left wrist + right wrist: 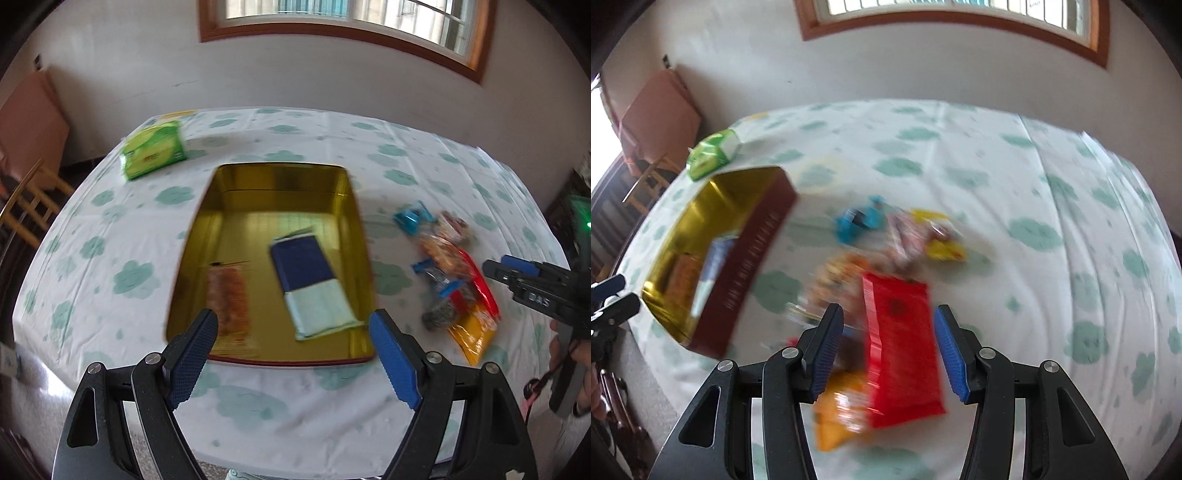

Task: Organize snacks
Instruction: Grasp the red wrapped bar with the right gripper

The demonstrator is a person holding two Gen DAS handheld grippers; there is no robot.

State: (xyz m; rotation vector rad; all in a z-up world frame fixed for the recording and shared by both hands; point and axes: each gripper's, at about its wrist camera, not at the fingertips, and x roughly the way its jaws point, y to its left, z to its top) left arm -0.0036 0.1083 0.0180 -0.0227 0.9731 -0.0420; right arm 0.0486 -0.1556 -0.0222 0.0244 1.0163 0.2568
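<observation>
A tin (pixel 225 192) sits mid-table (pixel 280 391) with two packets (pixel 314 284) lying side by side inside it. A pile of snacks (pixel 454 280) lies to its right. A tissue pack (pixel 153 149) rests behind it, far left.

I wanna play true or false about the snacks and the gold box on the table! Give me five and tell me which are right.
1. The gold tin has two packets inside. True: an orange packet and a blue-and-white packet.
2. The red packet is inside the tin. False: it lies on the tablecloth, beside the tin.
3. The left tongs hold a snack. False: they are open and empty.
4. A green pack lies behind the tin. True.
5. The tin's lid is on. False: it is open.
</observation>
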